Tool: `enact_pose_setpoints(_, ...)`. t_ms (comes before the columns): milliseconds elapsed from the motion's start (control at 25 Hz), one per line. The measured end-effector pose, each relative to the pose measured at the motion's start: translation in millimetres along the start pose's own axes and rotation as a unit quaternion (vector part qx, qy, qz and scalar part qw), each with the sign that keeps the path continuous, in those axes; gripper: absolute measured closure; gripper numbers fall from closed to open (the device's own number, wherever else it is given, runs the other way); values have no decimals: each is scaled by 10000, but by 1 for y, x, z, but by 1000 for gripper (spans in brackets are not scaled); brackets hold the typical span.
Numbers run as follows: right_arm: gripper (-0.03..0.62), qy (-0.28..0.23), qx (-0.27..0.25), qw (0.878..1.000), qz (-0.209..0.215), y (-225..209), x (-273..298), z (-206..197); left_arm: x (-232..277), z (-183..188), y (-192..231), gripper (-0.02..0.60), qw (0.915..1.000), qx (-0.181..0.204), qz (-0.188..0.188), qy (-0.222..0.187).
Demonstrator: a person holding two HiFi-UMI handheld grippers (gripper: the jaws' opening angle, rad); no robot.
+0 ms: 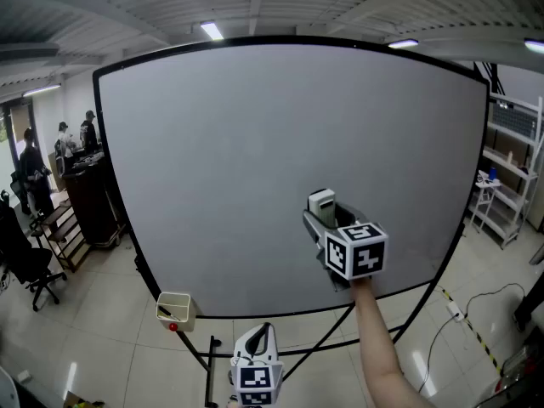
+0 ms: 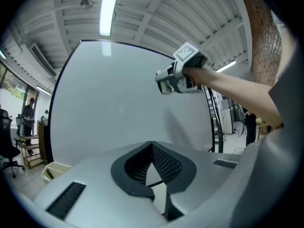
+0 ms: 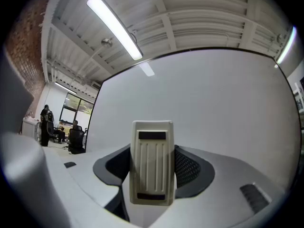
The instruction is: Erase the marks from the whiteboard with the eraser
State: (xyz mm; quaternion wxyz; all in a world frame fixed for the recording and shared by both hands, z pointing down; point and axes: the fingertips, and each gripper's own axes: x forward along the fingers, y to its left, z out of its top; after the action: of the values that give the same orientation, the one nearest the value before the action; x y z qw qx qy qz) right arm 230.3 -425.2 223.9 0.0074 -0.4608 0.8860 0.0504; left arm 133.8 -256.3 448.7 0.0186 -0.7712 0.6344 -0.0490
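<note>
Gripping the eraser (image 3: pixel 152 167) upright, right hand-held gripper (image 3: pixel 152 151) facing the whiteboard (image 1: pixel 238 160), left hand-held gripper (image 2: pixel 152 148) closed, empty

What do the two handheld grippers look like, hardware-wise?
The left gripper and right gripper have pale grey moulded shells, black mesh-textured jaws. Each carries a white cube with black square markers. No cables visible. Right forearm bare, no sleeve.

Eraser (image 1: pixel 321 202) before whiteboard (image 1: pixel 255 160) — box (image 1: pixel 176 311) at its lower-left corner.
</note>
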Motion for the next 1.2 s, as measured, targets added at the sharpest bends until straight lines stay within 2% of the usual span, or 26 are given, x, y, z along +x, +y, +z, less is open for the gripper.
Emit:
enact_pose_setpoints(120,313,-181,-496,9984,201,33,33,71,2,0,12,580,9996,-275,-9,4)
enact_pose_setpoints(200,313,-201,-1041,9941,243,61,57,113,2,-3,22,580,9993,-358,36,35)
enact_pose_setpoints(320,313,-348,-2138,9759,245,122,90,180,-2,-12,38,580,9983,-515,269,102)
enact_pose_setpoints(360,313,-230,-2398,9701,285,142,103,193,-4,-15,44,580,9976,-573,367,102)
enact_pose_setpoints(440,313,290,-2604,9645,330,169,129,193,-10,-19,58,580,9967,-569,576,70)
enact_pose_setpoints(520,313,578,-2740,9597,253,187,150,185,-15,-19,72,580,9954,-504,810,43)
enact_pose_setpoints(680,313,424,-3369,9384,-646,191,174,165,-31,-21,90,580,9931,-563,1025,121)
enact_pose_setpoints(720,313,375,-3360,9381,-754,192,174,161,-37,-22,94,580,9928,-545,1062,134)
enact_pose_setpoints(840,315,378,-3109,9461,-825,196,169,159,-52,-27,106,580,9930,-318,1126,143)
enact_pose_setpoints(960,312,316,-2946,9508,-902,203,168,160,-57,-27,127,580,9934,-387,1078,95)
enact_pose_setpoints(1080,310,224,-2581,9611,-957,206,174,143,-55,-27,143,580,9965,-441,712,73)
enact_pose_setpoints(1200,309,275,-2303,9670,-1058,211,172,91,-58,-33,155,580,9995,-231,177,125)
